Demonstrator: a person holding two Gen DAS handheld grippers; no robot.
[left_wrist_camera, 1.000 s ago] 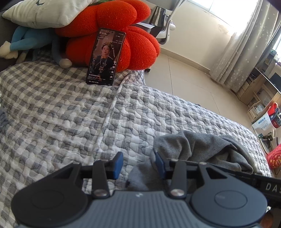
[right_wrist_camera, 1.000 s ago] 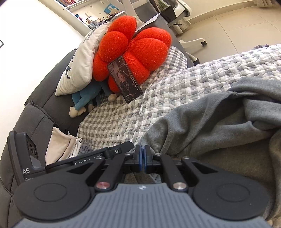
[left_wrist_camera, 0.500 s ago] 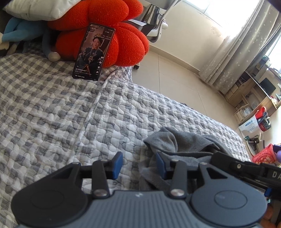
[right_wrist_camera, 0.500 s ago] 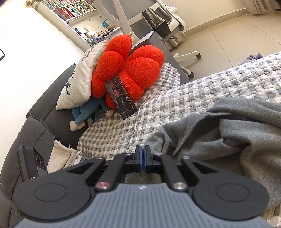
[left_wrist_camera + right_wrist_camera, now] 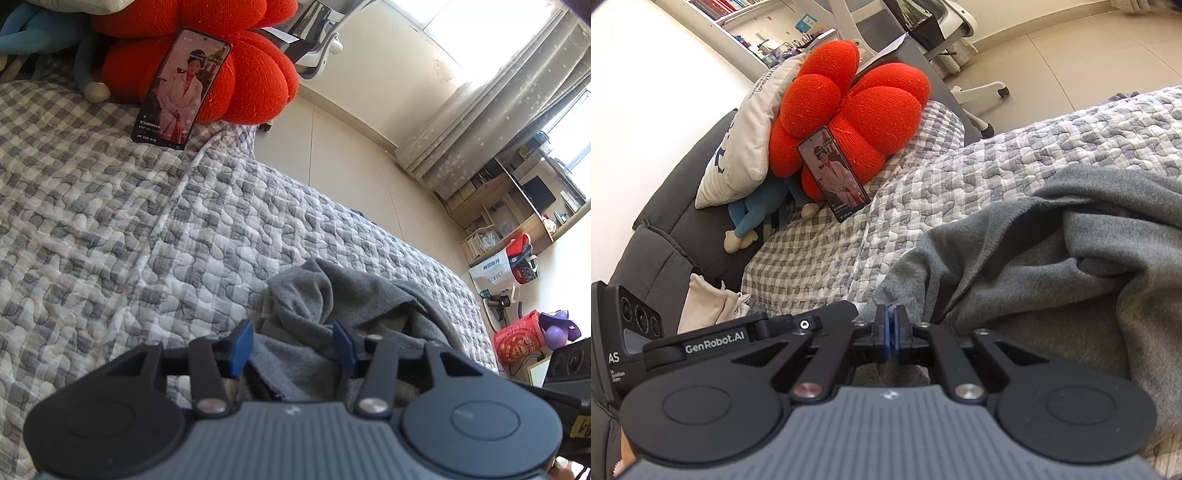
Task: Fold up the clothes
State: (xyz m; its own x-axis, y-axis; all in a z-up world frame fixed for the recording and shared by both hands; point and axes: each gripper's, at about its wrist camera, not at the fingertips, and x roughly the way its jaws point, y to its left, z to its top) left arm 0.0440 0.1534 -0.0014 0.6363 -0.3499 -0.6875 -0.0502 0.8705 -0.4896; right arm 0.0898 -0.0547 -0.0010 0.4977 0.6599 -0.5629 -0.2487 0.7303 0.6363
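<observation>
A grey fleece garment [image 5: 343, 306] lies crumpled on the quilted grey-and-white bedspread [image 5: 110, 240]. My left gripper [image 5: 291, 347] is open, its blue pads on either side of a fold of the garment's near edge. In the right wrist view the garment [image 5: 1052, 266] spreads across the right half. My right gripper [image 5: 891, 332] is shut, its pads pressed together at the garment's left edge; whether cloth is pinched between them is hidden. The left gripper's body [image 5: 753, 332] shows just to its left.
A red pumpkin-shaped cushion [image 5: 221, 74] with a phone [image 5: 181, 86] propped on it stands at the bed's head, beside a white pillow [image 5: 746, 140] and a blue plush toy [image 5: 757, 218]. An office chair [image 5: 945, 44] and tiled floor lie beyond the bed.
My left gripper has moved right over the garment, so cloth now lies between its open pads. The right gripper stayed shut and shifted slightly.
</observation>
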